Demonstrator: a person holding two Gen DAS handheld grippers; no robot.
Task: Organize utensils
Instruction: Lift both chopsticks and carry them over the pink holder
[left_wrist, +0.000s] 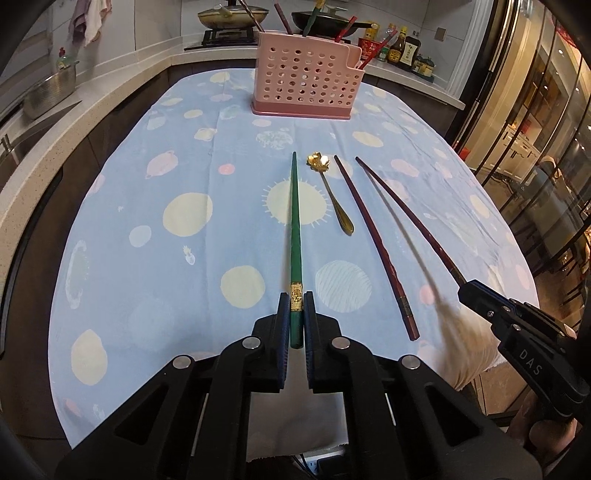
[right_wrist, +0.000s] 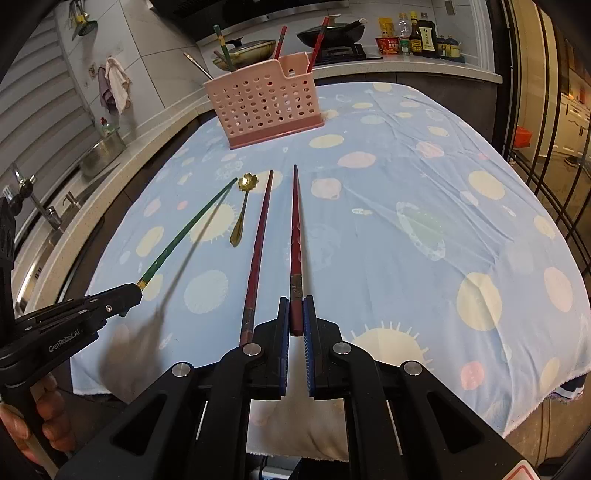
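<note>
Now you hold one utensil in each gripper: your left gripper is closed on the thick end of the green chopstick, and your right gripper is clamped on the thick end of a dark red chopstick. Both sticks point straight forward from the fingers, and each throws a separate shadow on the cloth, so I judge they are lifted. Between the two grippers, a second dark red chopstick and a small gold spoon with a flower-shaped bowl lie on the blue patterned tablecloth. The step in hand seems to be the pick-up, and it looks finished; the next move should carry both sticks forward to the pink perforated holder, which stands upright far ahead of the fingertips. You will need to tip each stick so it goes down into the open top, and keep the two apart on the way. The holder contains already several utensils: a green stick, some red ones and a metal handle stand out of its top. Which compartment each one is in, I cannot tell.
</note>
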